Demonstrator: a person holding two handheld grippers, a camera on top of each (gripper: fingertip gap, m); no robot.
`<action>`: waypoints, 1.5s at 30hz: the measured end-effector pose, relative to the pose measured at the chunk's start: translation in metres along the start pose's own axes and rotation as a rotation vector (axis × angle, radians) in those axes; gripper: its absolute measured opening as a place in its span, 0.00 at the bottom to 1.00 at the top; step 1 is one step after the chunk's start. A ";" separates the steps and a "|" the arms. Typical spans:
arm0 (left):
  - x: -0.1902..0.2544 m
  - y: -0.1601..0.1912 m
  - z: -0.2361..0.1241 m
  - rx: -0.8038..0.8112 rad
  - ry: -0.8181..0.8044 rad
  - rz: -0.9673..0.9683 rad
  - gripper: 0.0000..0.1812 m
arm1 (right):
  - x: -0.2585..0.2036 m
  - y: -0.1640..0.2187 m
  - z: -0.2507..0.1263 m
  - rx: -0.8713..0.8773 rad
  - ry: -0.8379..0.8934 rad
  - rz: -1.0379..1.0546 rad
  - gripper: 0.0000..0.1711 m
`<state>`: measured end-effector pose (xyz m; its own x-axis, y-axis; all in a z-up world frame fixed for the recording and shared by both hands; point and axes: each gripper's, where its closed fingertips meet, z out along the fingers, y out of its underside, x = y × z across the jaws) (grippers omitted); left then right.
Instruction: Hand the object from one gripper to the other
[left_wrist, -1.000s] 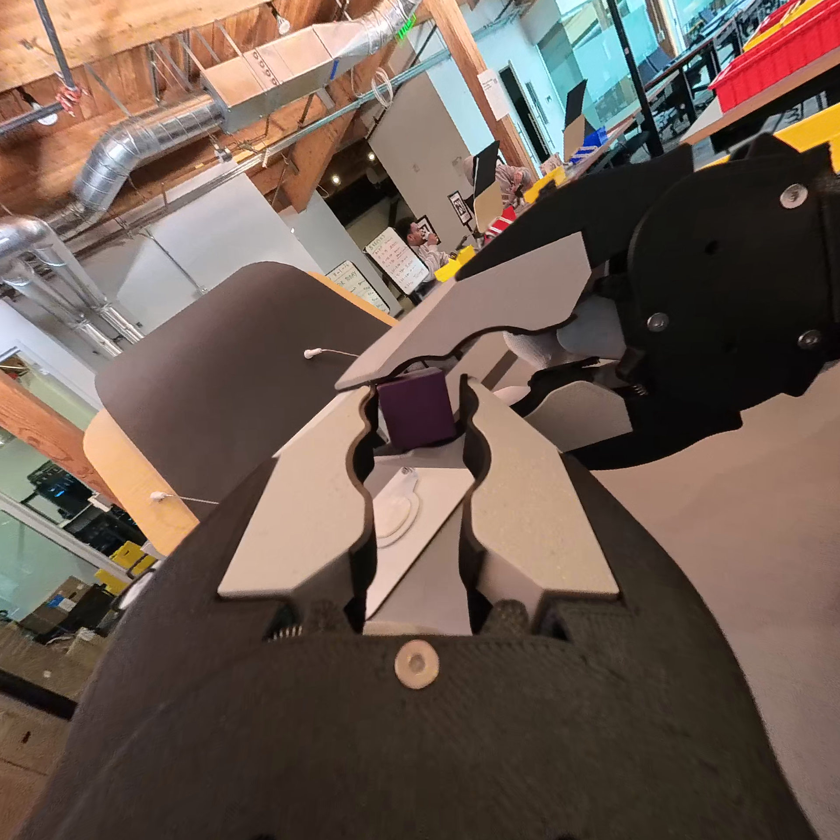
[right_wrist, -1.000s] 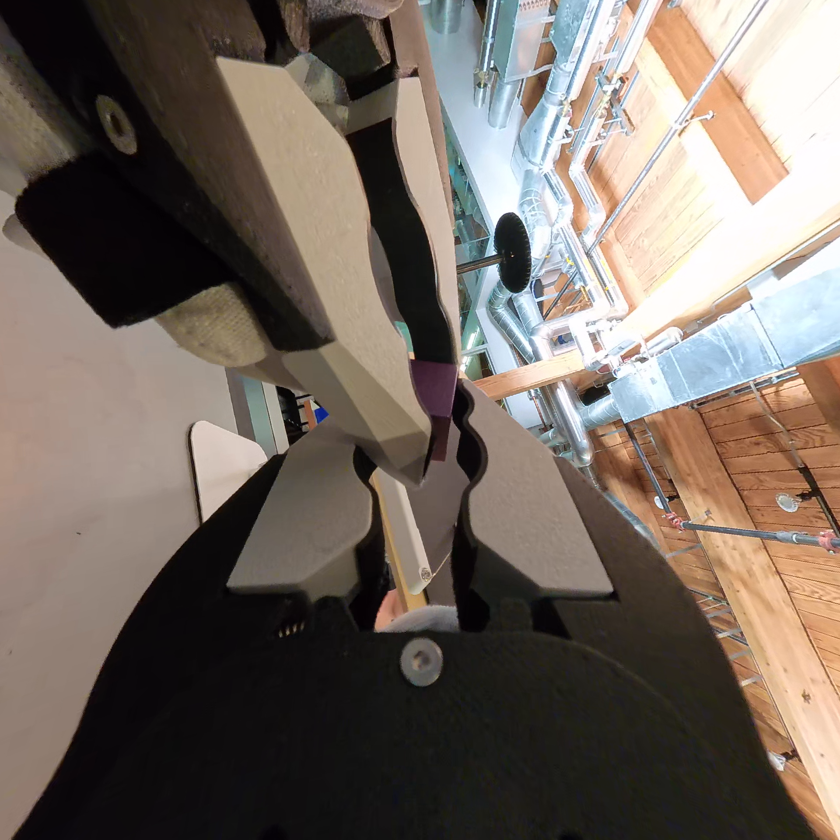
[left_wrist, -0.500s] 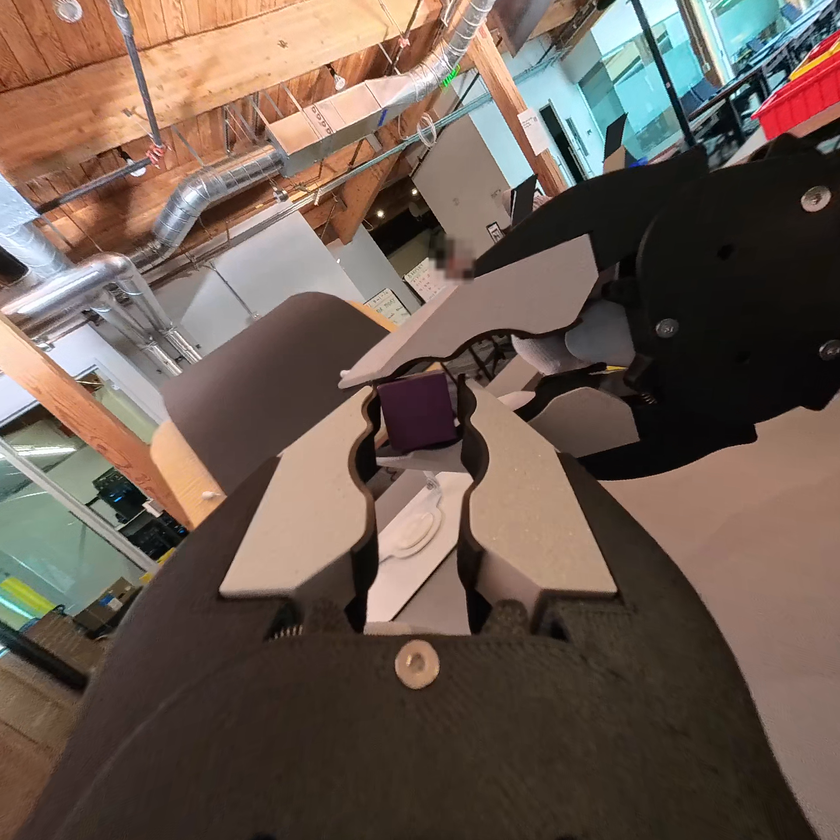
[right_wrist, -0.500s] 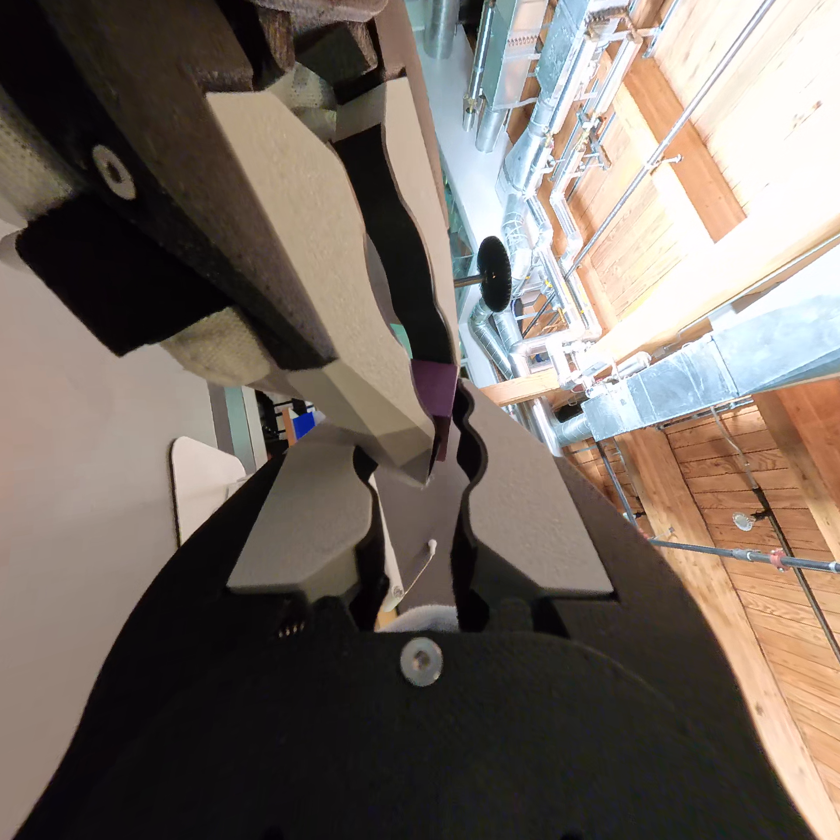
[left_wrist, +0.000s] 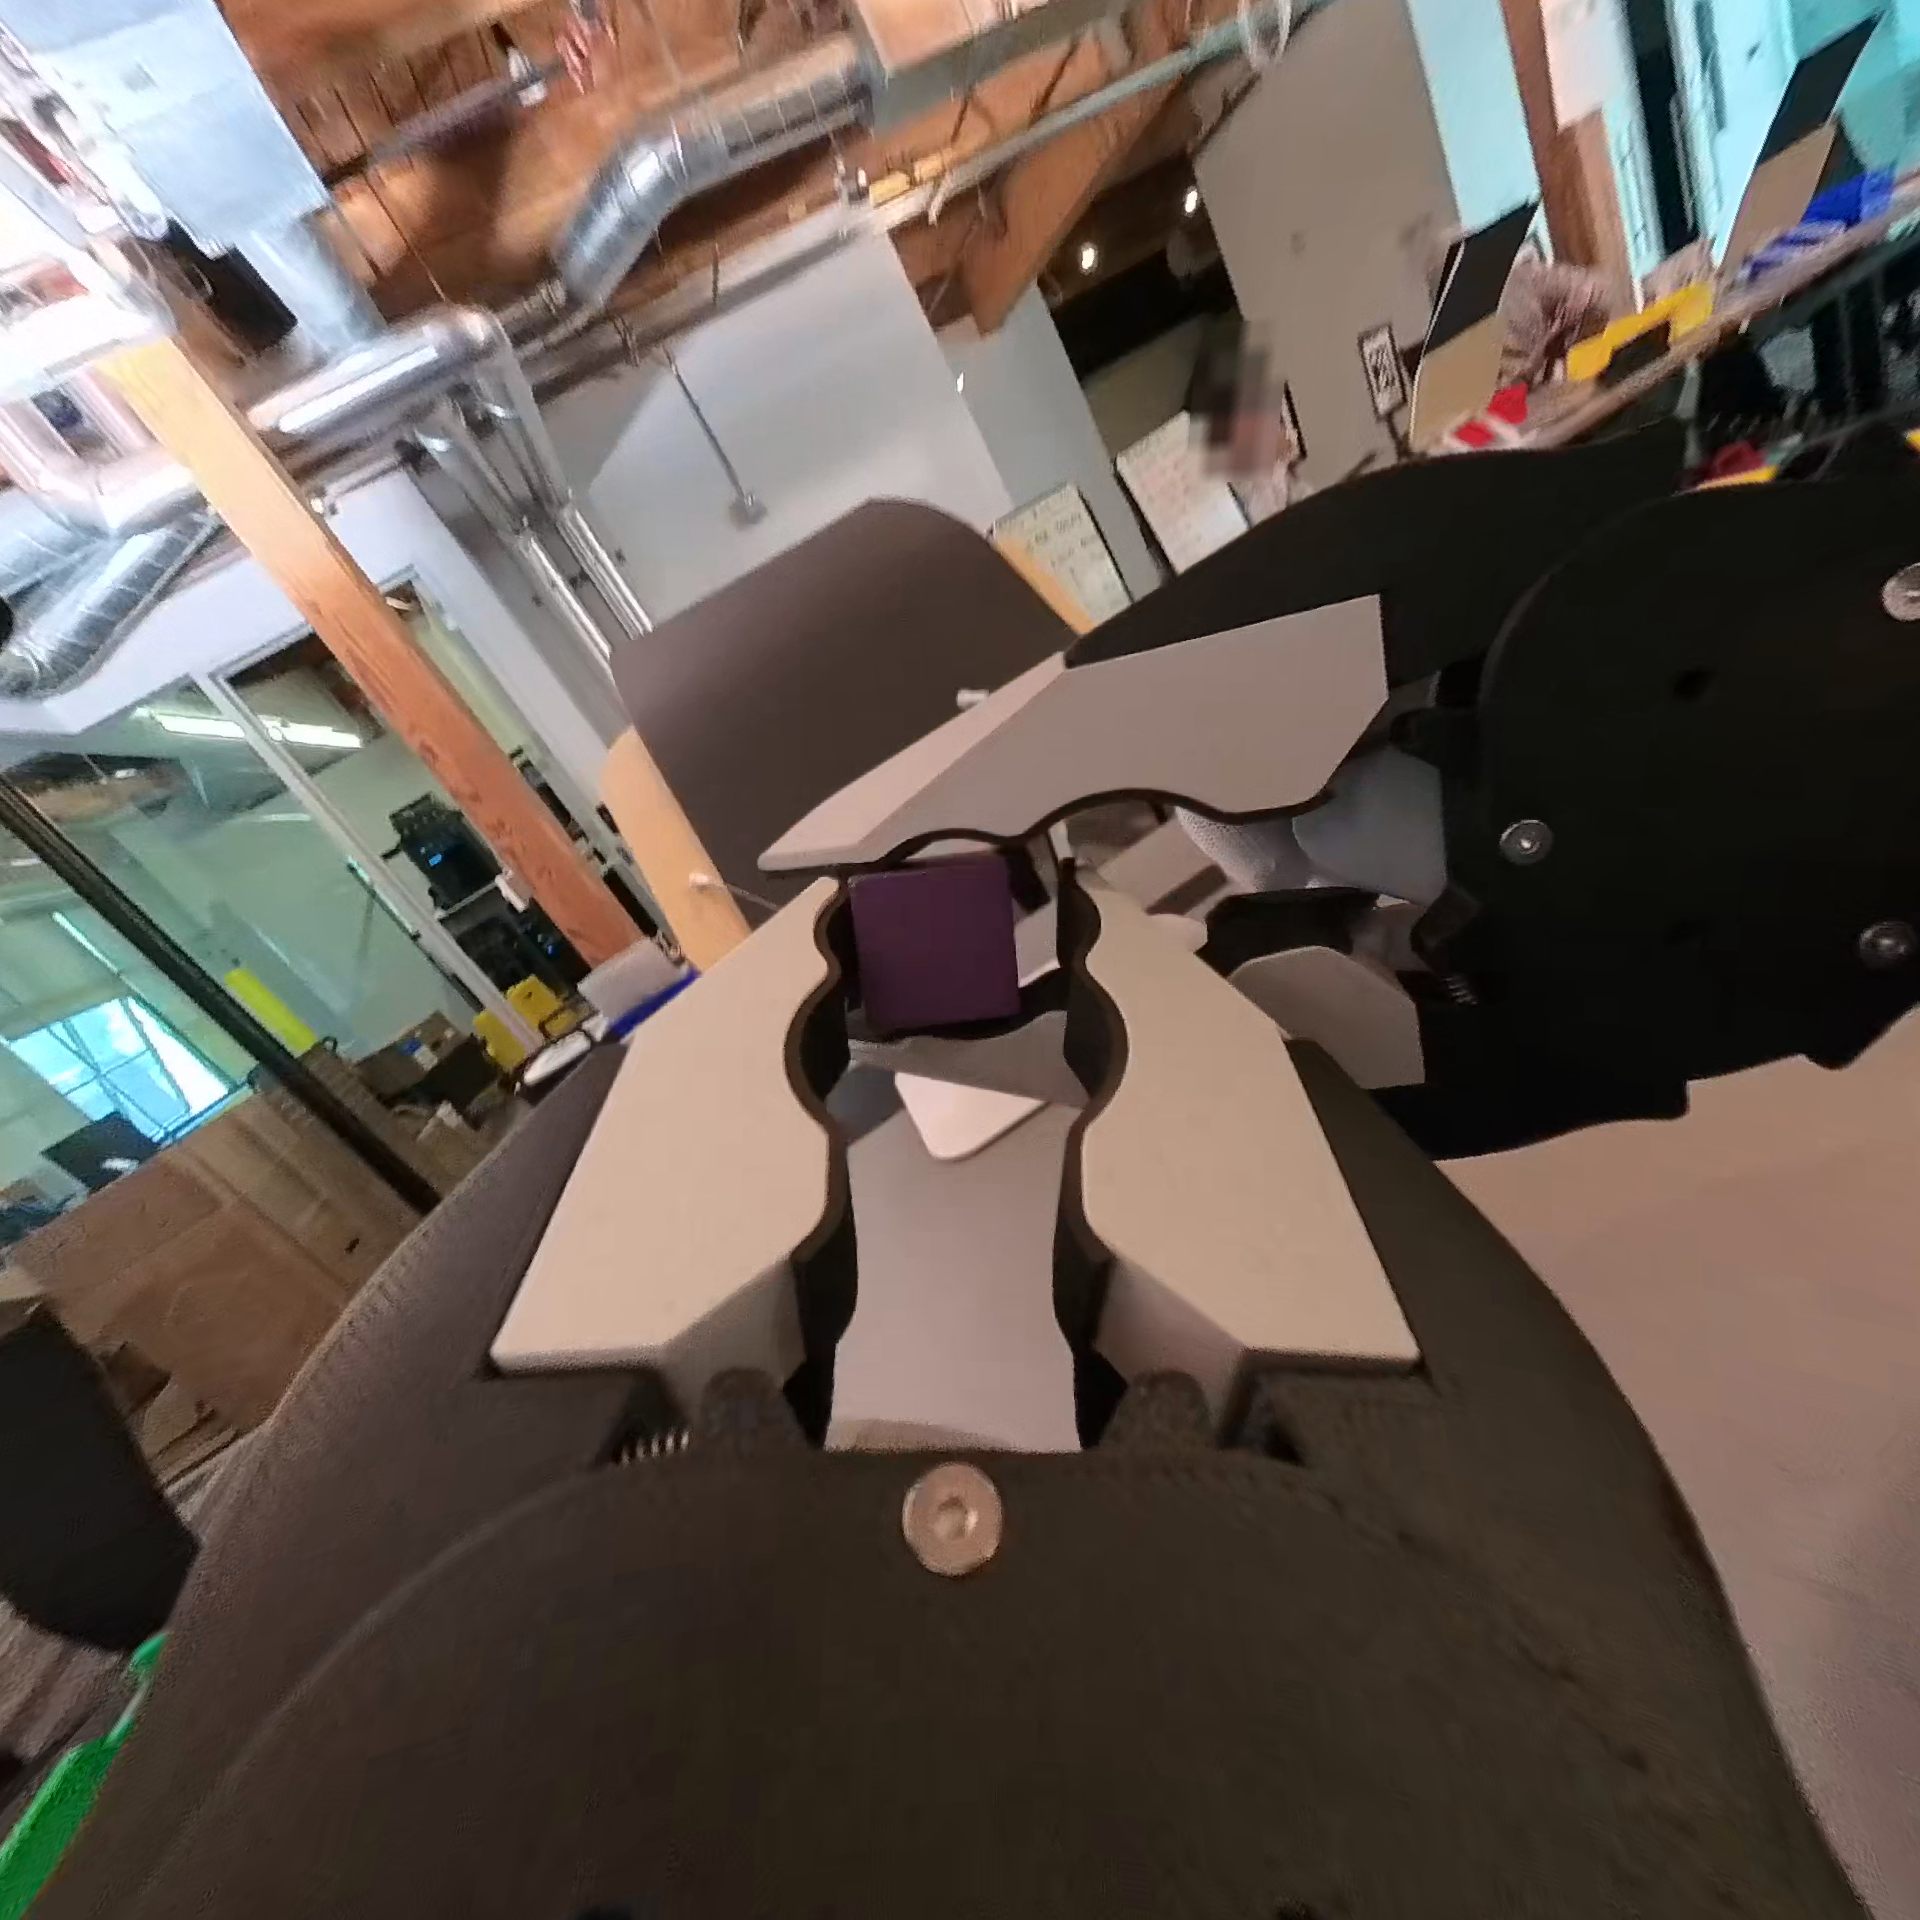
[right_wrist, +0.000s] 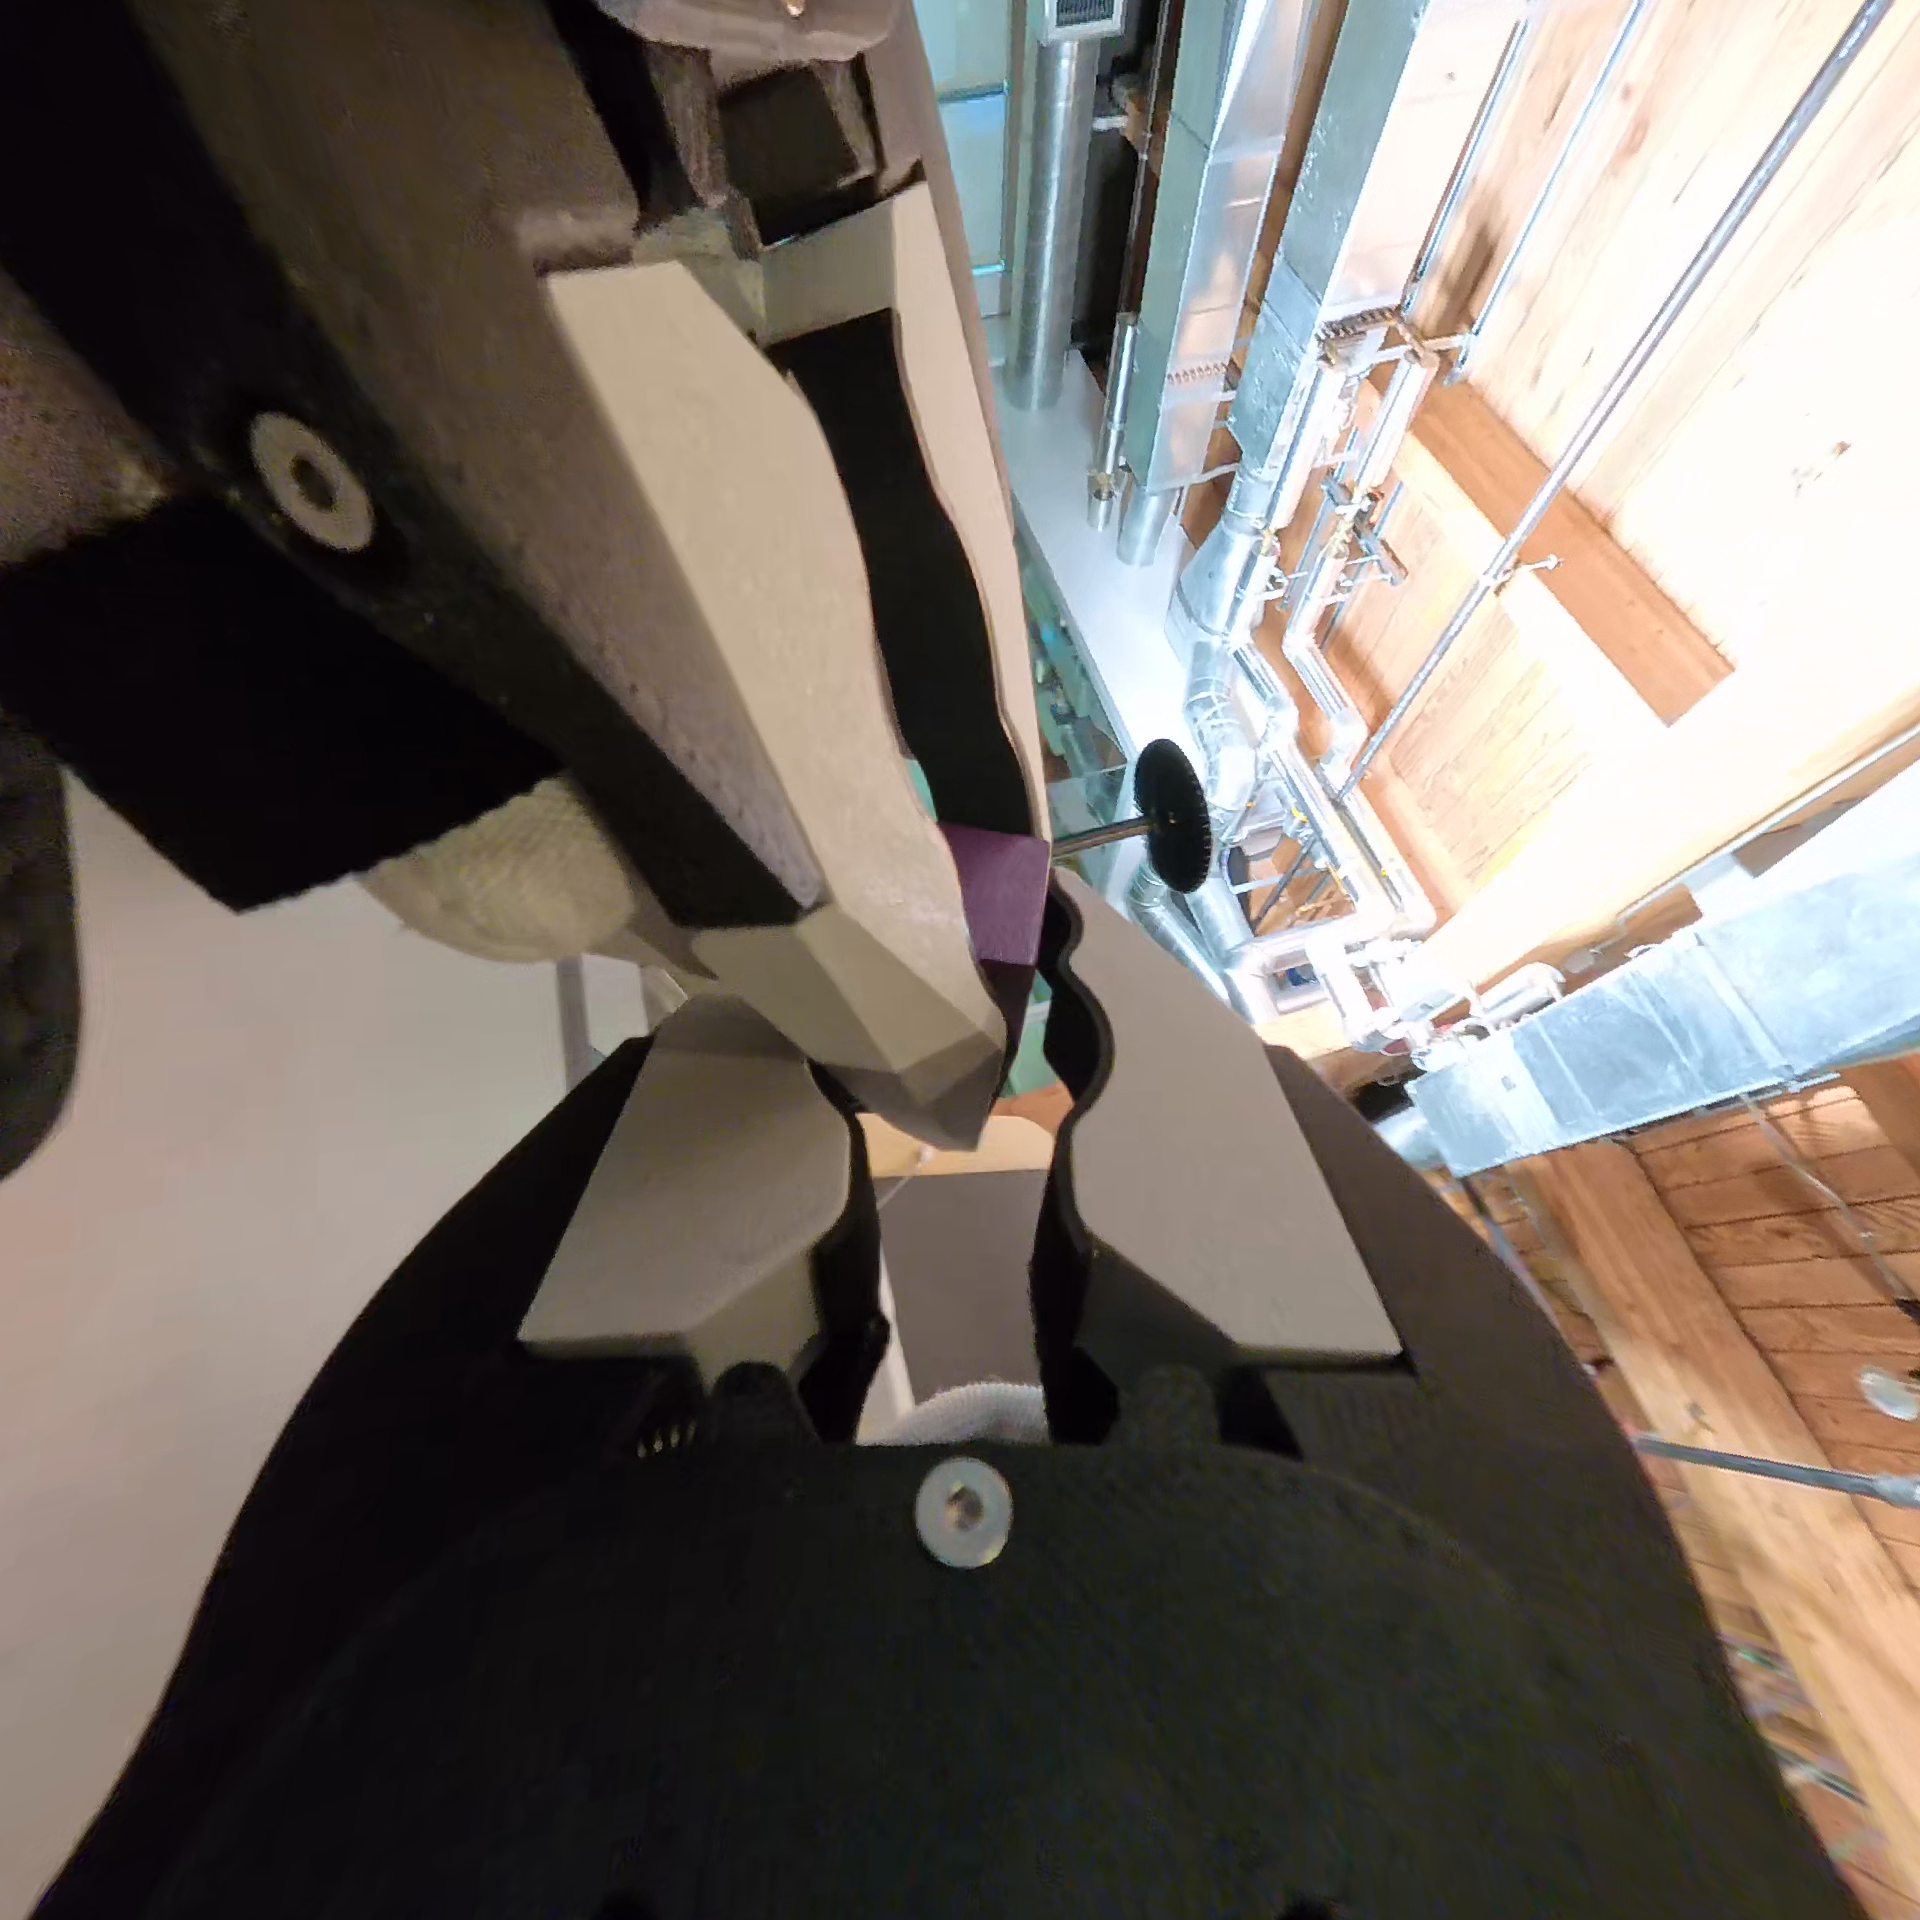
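Observation:
A small purple cube (left_wrist: 930, 951) is held in the air between both grippers. My left gripper (left_wrist: 951, 914) stands open around it, with a narrow gap between the cube and its right finger. My right gripper comes in from the right; its upper finger (left_wrist: 1143, 717) lies on top of the cube and its lower finger (left_wrist: 966, 1060) lies under it, so it is shut on the cube. In the right wrist view the cube (right_wrist: 1003, 894) touches my right gripper's (right_wrist: 914, 966) right finger, and the left gripper's near finger (right_wrist: 790, 790) hides most of the cube.
A pale grey table top (left_wrist: 1662, 1351) lies below to the right. A dark rounded panel (left_wrist: 831, 644) and a wooden post (left_wrist: 364, 644) stand behind. A white-gloved hand (right_wrist: 499, 894) holds the left gripper. Ceiling ducts (right_wrist: 1766, 1018) fill the right wrist view.
My left gripper's fingers have spread slightly off the cube, and the cube stays between the right gripper's fingers. Both grippers have swung, so the background has shifted.

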<state>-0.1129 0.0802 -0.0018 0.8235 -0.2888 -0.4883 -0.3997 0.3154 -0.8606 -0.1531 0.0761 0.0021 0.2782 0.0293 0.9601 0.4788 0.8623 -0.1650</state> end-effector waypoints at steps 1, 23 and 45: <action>0.002 0.004 -0.001 -0.033 0.001 0.002 0.20 | -0.004 0.000 -0.001 0.008 -0.011 0.021 0.16; 0.014 0.077 -0.026 -0.350 -0.010 -0.052 0.21 | -0.081 -0.007 0.004 0.091 -0.190 0.179 0.16; 0.014 0.044 -0.019 -0.192 -0.009 -0.266 0.26 | -0.047 -0.018 -0.005 0.126 -0.126 0.192 0.15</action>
<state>-0.1265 0.0725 -0.0489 0.9123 -0.3303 -0.2420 -0.2380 0.0530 -0.9698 -0.1707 0.0571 -0.0417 0.2438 0.2545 0.9358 0.3180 0.8906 -0.3251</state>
